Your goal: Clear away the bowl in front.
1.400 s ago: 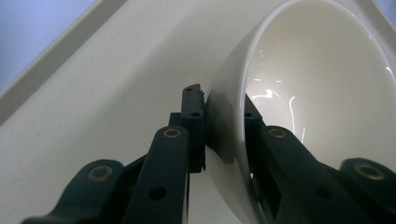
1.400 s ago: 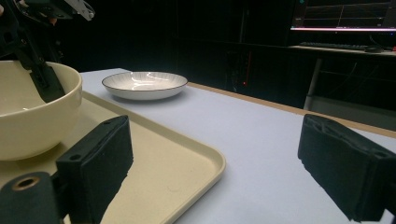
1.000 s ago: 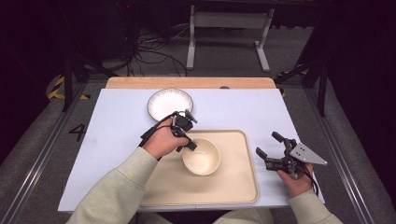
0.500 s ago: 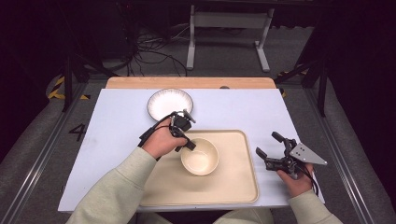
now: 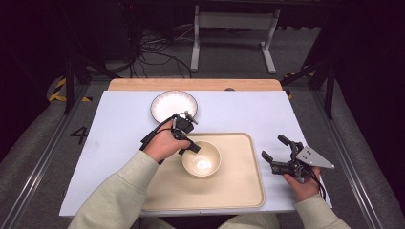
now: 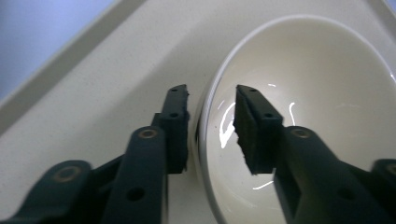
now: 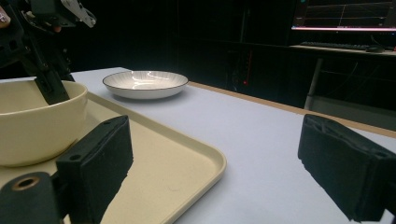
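A cream bowl [image 5: 203,161] [image 7: 32,126] stands on the left half of a beige tray [image 5: 239,191] [image 7: 177,158]. My left gripper [image 5: 192,148] [image 6: 210,93] is open and straddles the bowl's [image 6: 317,116] left rim, one jaw outside against the wall and the other inside, a little off the rim. The tray [image 6: 93,84] lies under it. My right gripper [image 5: 272,147] [image 7: 215,140] is open and empty just off the tray's right edge, low over the table and pointing toward the bowl.
A white plate [image 5: 174,106] [image 7: 144,83] with a dark rim sits on the white table [image 5: 248,114] behind the tray. A wooden strip [image 5: 191,84] runs along the table's far edge. Dark stands and cables lie on the floor beyond.
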